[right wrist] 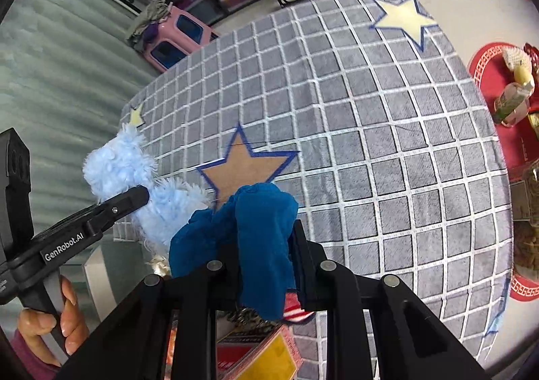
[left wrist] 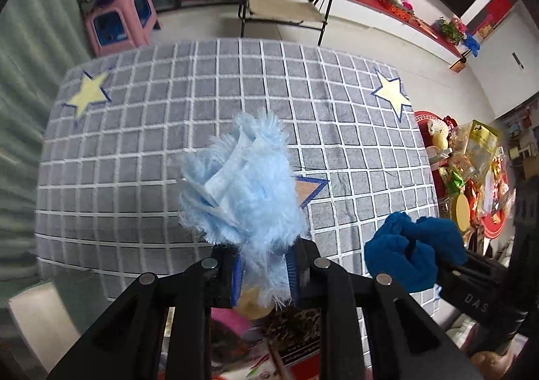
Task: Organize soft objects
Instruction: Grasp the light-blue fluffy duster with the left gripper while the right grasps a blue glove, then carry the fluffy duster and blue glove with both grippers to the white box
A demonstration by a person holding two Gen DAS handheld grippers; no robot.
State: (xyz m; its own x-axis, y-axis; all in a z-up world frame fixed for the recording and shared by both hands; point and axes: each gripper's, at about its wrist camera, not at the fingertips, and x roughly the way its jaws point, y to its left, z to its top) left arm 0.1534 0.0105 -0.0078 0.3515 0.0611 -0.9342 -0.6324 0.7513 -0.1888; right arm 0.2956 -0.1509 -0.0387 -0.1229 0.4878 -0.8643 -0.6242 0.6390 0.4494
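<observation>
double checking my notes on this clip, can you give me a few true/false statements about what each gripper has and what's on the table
1. The left gripper is shut on a fluffy light blue cloth. True.
2. The right gripper is open and holds nothing. False: it is shut on a dark blue cloth.
3. The checked grey table cover carries star patches, among them a brown star with a blue outline. True.
4. Both cloths lie flat on the table cover. False: each is bunched between a gripper's fingers.
5. A pink stool stands on the floor beyond the table. True.
</observation>
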